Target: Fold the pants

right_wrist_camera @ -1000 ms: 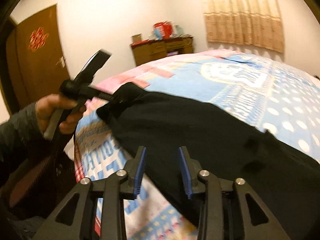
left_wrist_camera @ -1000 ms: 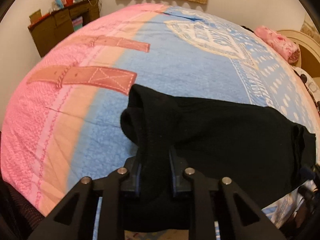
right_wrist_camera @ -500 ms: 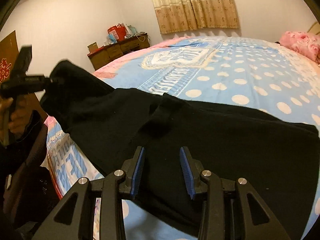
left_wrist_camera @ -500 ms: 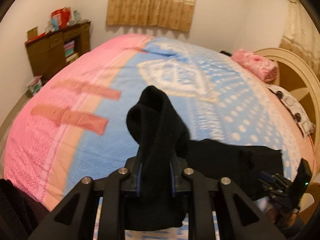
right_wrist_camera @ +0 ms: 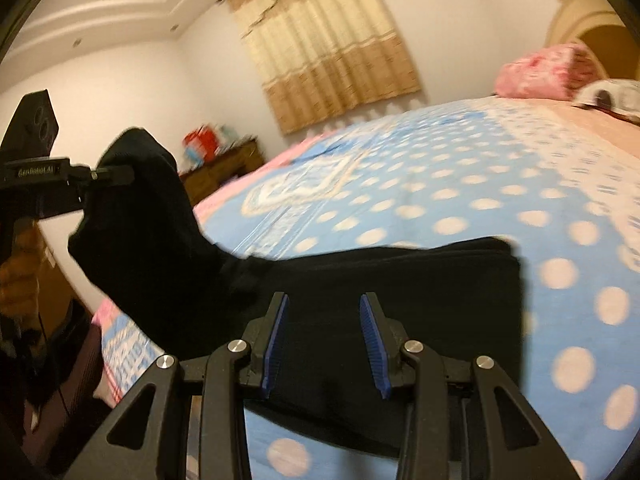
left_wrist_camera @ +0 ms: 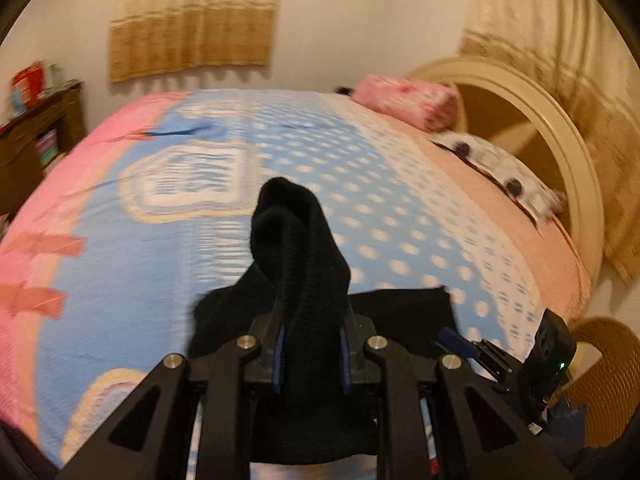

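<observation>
Black pants (left_wrist_camera: 308, 248) lie on the blue dotted bed cover (left_wrist_camera: 400, 220). My left gripper (left_wrist_camera: 312, 344) is shut on one bunched end of them and holds it raised above the bed. In the right wrist view that lifted end (right_wrist_camera: 148, 208) hangs from the left gripper (right_wrist_camera: 116, 174) at the left, and the rest of the pants (right_wrist_camera: 420, 280) lies flat in a folded band. My right gripper (right_wrist_camera: 324, 320) hovers low over that band with its blue pads (right_wrist_camera: 276, 336) apart and nothing pinched. Its tip (left_wrist_camera: 452, 336) shows at the lower right of the left wrist view.
A pink pillow (left_wrist_camera: 404, 100) and a spotted white pillow (left_wrist_camera: 500, 168) lie by the cream headboard (left_wrist_camera: 560, 128). A wooden shelf (left_wrist_camera: 32, 140) stands at the left wall and a wicker chair (left_wrist_camera: 600, 380) at the right. A hand (right_wrist_camera: 20, 264) grips the left tool.
The left gripper has lifted its end of the pants off the bed and carried it across toward the other end. The right gripper has swung along the pants, which now look shorter.
</observation>
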The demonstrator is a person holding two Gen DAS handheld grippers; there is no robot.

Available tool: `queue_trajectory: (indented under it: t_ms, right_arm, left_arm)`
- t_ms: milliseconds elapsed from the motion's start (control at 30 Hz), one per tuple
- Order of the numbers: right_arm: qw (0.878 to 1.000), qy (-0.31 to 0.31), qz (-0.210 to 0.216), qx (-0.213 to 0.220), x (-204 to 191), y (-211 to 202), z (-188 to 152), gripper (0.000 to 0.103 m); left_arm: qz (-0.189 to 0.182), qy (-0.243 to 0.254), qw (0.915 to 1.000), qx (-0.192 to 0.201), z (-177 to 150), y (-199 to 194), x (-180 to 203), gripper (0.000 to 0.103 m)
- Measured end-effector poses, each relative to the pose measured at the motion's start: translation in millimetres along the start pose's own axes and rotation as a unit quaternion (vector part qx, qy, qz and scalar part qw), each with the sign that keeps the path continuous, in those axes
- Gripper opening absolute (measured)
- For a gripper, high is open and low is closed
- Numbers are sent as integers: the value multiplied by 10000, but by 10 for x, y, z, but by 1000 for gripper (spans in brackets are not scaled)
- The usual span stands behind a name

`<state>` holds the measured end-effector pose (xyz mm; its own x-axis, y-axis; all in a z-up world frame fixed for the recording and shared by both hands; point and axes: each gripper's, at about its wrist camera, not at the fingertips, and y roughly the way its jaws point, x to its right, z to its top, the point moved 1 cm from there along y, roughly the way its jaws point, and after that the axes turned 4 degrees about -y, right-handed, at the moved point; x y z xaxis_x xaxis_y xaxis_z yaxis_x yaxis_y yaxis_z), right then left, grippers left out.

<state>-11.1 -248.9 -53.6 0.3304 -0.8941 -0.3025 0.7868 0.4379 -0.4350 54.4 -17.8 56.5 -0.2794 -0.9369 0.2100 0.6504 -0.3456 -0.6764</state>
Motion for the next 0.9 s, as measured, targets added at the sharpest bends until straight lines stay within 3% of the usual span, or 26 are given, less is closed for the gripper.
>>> queue_trajectory:
  t_ms: [267, 400, 500, 700, 800, 900]
  right_arm:
    - [9943, 716, -719, 325, 720, -457, -70, 40]
    - [9906, 980, -896, 318, 951, -524, -141, 40]
    - [9885, 1128, -964, 278, 1086, -513, -185, 40]
    - [9869, 1151, -1086, 316, 1134, -542, -178, 40]
    - [9873, 1191, -1001, 313, 1118, -536, -163, 41]
    - [9913, 1128, -621, 267, 1012, -487, -105, 48]
  left_arm:
    - [-240, 622, 9966, -491, -166, 773, 884, 21]
    - [-56, 979, 9933, -605, -320, 1109, 1160, 22]
    - [-179, 997, 9896, -1017, -465, 1385, 1258, 26]
    - [-661, 1158, 9881, -765, -468, 1110, 1322, 54]
    - [-525, 1224, 9899, -485, -395, 920, 1193, 61]
    - [102, 1300, 9912, -243, -367, 804, 883, 69]
